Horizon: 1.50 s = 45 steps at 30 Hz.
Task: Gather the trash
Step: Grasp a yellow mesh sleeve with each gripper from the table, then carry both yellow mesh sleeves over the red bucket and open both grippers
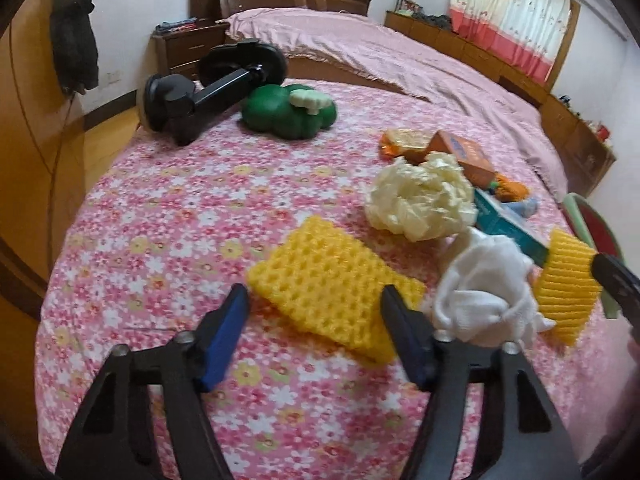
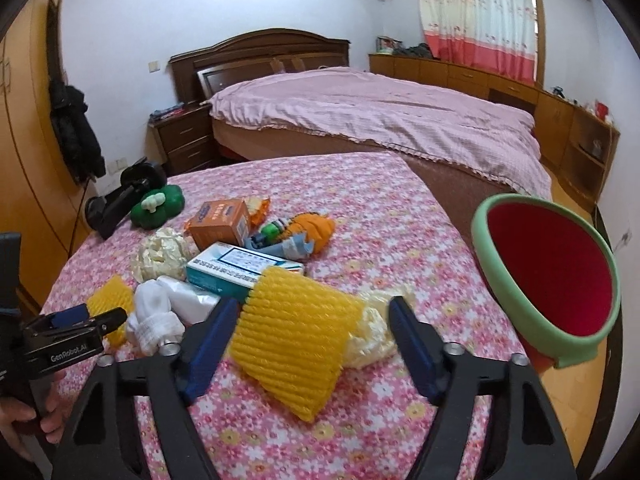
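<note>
Trash lies on a pink flowered bedspread (image 1: 160, 220). One yellow foam net (image 1: 332, 280) lies flat between the fingers of my left gripper (image 1: 314, 300), whose pads stand at its two edges without squeezing it; this gripper is open. A second yellow foam net (image 2: 292, 340) lies between the fingers of my right gripper (image 2: 314, 312), also open, with a cream plastic bag (image 2: 372, 328) under the net's right side. A crumpled white tissue (image 2: 156, 320) sits between the two nets. A red bin with a green rim (image 2: 484, 240) stands tilted at the right.
Further back lie another cream bag (image 2: 160, 256), a teal and white box (image 2: 236, 272), an orange box (image 2: 220, 224), an orange toy (image 2: 316, 228), a green toy pepper (image 1: 288, 112) and a black suction mount (image 1: 208, 88). A bed with a pink cover (image 2: 380, 120) stands behind.
</note>
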Tool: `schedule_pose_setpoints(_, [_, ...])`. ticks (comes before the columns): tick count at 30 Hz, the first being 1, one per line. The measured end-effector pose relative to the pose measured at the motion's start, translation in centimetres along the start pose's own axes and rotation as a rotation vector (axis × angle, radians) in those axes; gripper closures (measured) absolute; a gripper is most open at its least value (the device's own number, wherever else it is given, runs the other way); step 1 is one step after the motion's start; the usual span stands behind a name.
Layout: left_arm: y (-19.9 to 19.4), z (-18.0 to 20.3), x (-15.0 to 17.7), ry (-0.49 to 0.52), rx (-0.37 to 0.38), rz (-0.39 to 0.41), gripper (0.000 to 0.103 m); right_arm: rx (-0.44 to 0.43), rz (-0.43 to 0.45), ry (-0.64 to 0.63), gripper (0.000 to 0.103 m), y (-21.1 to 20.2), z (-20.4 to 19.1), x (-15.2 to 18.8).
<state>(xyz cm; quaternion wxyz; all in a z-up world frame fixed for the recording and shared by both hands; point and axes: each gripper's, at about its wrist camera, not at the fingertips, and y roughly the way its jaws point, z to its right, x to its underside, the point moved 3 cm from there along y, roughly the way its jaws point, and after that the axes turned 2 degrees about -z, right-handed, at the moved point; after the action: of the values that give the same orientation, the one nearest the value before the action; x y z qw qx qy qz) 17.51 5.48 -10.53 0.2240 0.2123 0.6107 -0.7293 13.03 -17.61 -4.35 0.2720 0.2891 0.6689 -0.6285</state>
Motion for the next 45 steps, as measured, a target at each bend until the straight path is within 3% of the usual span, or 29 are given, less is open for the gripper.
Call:
schedule_pose_setpoints(5, [-0.6,0.7,0.6,-0.006,0.078,0.003,0.073,-0.028,-0.039,-0.012,0.046,1.0,-0.4,0.0])
schedule_pose_setpoints(11, [-1.6,1.0,1.0,-0.022,0.109,0.015,0.087,-0.068,-0.064,-0.019,0.067,1.1,-0.4,0.2])
schedule_pose_setpoints(18, [-3.8,1.2,1.4,-0.035,0.12,0.051,0.09,-0.102,-0.035,-0.016,0.081,-0.2,-0.5,0.5])
schedule_pose_setpoints(31, [-9.4,3.7,0.7,0.0,0.136,0.166,0.091,-0.177,0.072,0.056,0.081,-5.3,1.2,-0.5])
schedule_pose_setpoints(45, [-11.8,8.5,-1.5,0.067,0.206,0.219,0.091,-0.142,0.186,0.105,0.081,-10.0,4.8,-2.0])
